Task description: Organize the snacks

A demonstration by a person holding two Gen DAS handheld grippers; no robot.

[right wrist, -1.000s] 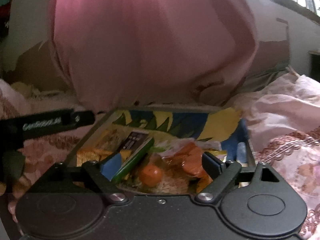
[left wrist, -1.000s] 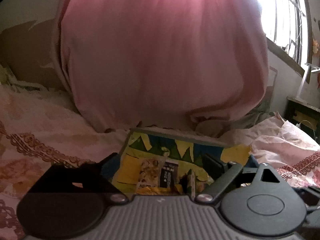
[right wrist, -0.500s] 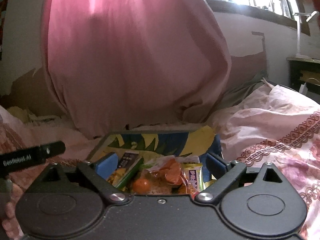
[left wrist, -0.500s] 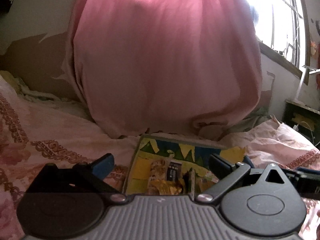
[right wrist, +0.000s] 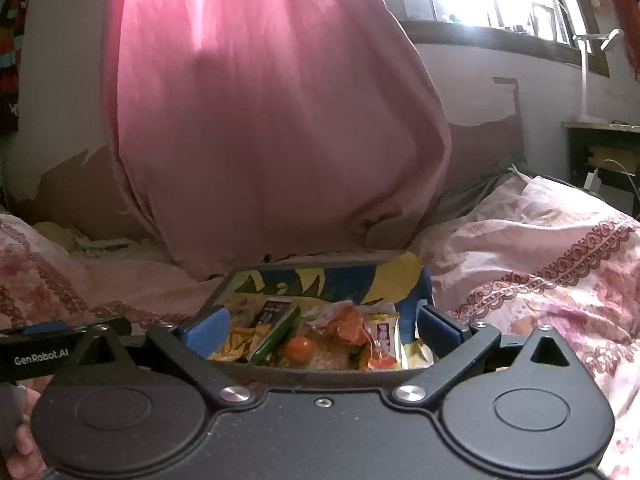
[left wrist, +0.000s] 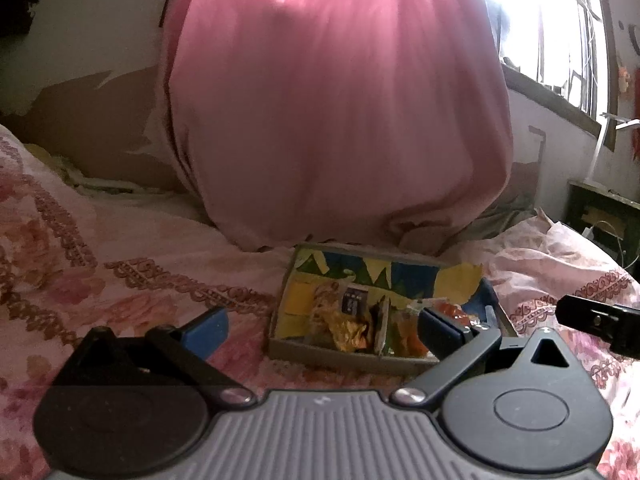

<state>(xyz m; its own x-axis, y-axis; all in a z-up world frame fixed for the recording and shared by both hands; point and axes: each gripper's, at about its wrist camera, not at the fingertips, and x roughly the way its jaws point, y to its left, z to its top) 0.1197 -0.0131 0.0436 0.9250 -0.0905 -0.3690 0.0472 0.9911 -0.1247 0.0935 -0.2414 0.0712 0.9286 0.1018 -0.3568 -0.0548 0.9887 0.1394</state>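
Note:
An open cardboard box (left wrist: 340,354) with a blue and yellow lining lies on the floral quilt and holds several snack packets. In the left wrist view a gold wrapper (left wrist: 348,330) and a dark packet (left wrist: 352,300) show inside. The right wrist view shows a green-edged dark packet (right wrist: 276,328), a round orange snack (right wrist: 300,348) and orange packets (right wrist: 348,326). My left gripper (left wrist: 322,330) hangs open before the box, empty. The jaws of my right gripper (right wrist: 324,330) are opening, with nothing pressed between the pads; the box lies beyond them.
A big pink hanging cloth (left wrist: 340,120) falls onto the bed right behind the box. The rumpled quilt (right wrist: 540,272) rises to the right. A bright window (left wrist: 540,20) and a dark side table (left wrist: 600,216) stand at the far right. A hand (right wrist: 20,440) shows at lower left.
Both grippers have drawn back and up from the box, which now looks smaller and farther. The right gripper's pads have spread wider apart, the left's slightly.

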